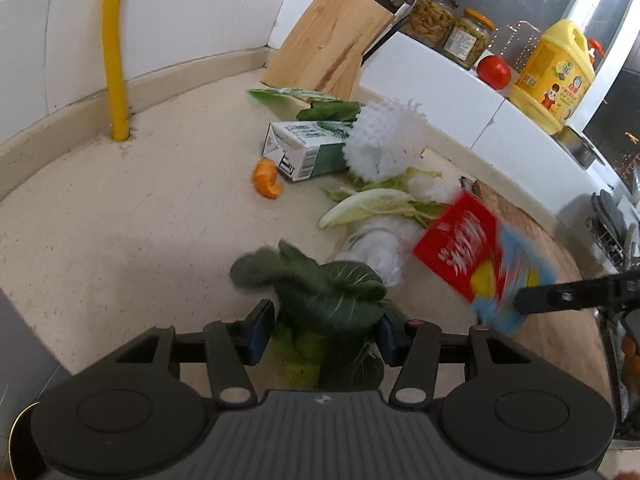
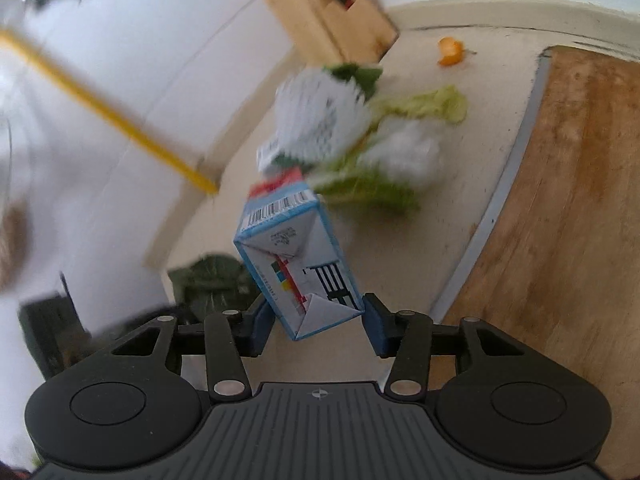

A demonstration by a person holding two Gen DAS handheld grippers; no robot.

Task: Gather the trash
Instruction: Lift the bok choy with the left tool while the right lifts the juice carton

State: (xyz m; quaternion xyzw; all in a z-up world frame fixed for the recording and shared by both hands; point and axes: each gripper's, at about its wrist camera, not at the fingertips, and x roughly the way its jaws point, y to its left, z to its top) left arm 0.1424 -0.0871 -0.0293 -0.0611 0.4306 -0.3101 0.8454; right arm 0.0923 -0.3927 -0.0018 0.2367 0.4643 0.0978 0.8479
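My left gripper (image 1: pixel 326 334) is shut on a dark green leafy vegetable (image 1: pixel 328 296), which sticks out forward between the blue pads. My right gripper (image 2: pixel 316 324) is shut on a blue and white drink carton (image 2: pixel 300 264), held tilted above the counter. In the left wrist view the same carton (image 1: pixel 468 252) shows its red face, blurred, with the right gripper (image 1: pixel 520 302) reaching in from the right. On the counter lie a green milk carton (image 1: pixel 308 148), an orange peel (image 1: pixel 267 179), a white foam net (image 1: pixel 384 140), pale cabbage leaves (image 1: pixel 372 204) and crumpled white plastic (image 1: pixel 380 252).
A wooden knife block (image 1: pixel 332 44) stands at the back by the tiled wall, and a yellow pipe (image 1: pixel 114 48) rises from the counter at left. A wooden cutting board (image 2: pixel 560 200) fills the right. On the white ledge stand jars (image 1: pixel 432 20), a tomato (image 1: pixel 495 72) and a yellow jug (image 1: pixel 556 76).
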